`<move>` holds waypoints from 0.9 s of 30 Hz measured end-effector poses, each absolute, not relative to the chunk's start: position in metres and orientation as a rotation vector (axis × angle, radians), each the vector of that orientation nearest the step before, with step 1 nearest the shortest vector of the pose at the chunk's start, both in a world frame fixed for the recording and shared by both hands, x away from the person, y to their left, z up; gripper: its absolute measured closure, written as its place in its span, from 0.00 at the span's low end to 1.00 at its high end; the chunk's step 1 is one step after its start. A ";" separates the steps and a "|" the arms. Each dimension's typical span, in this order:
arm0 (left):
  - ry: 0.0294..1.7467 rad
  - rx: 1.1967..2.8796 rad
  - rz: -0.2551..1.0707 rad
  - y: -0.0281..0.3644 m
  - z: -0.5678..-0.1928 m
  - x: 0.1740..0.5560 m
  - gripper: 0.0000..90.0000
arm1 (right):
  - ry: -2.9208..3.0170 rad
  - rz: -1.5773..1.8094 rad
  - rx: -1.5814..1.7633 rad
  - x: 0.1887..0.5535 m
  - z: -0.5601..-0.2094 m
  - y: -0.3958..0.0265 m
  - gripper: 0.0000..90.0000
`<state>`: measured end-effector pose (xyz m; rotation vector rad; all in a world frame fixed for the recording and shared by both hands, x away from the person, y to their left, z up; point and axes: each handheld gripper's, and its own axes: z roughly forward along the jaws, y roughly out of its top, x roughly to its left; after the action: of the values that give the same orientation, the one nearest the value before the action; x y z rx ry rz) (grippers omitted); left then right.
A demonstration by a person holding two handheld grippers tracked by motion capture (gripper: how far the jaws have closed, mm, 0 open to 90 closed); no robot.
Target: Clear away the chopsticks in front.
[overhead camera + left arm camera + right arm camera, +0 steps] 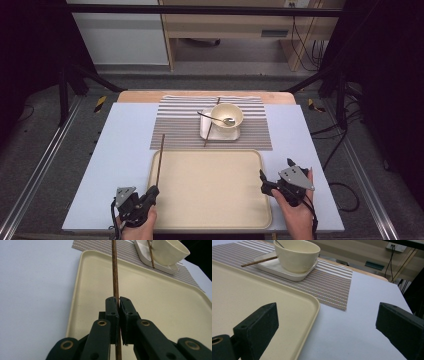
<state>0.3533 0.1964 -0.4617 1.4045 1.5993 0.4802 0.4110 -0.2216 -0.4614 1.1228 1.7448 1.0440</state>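
Observation:
My left gripper (152, 191) is shut on a brown chopstick (160, 160) at the tray's front left corner; in the left gripper view the chopstick (115, 270) runs up from between the pressed jaws of that gripper (119, 300) over the tray's left edge. A second chopstick (210, 131) leans on the white square plate (206, 131) under the cream bowl (227, 117), which holds a spoon (220, 120). My right gripper (275, 175) stands open beside the tray's right edge, nothing between its jaws; the right gripper view shows this gripper (327, 322) over the tray's corner.
A large beige tray (210, 210) lies at the table's front centre. A striped placemat (175, 122) lies behind it on the pale blue table cover (125, 135). Dark frame posts and cables stand at both sides of the table.

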 end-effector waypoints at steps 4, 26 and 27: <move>1.601 1.405 0.478 0.196 -0.462 0.353 0.95 | 1.748 1.045 1.124 0.411 -0.462 -0.221 0.05; 1.613 1.401 0.462 0.194 -0.470 0.348 0.95 | 1.758 1.046 1.120 0.411 -0.462 -0.220 0.05; 1.613 1.401 0.463 0.194 -0.470 0.348 0.95 | 1.758 1.046 1.121 0.411 -0.462 -0.220 0.05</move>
<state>0.3484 0.1937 -0.4703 1.4006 1.6133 0.4631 0.4114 -0.2203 -0.4617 1.1208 1.7579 1.0461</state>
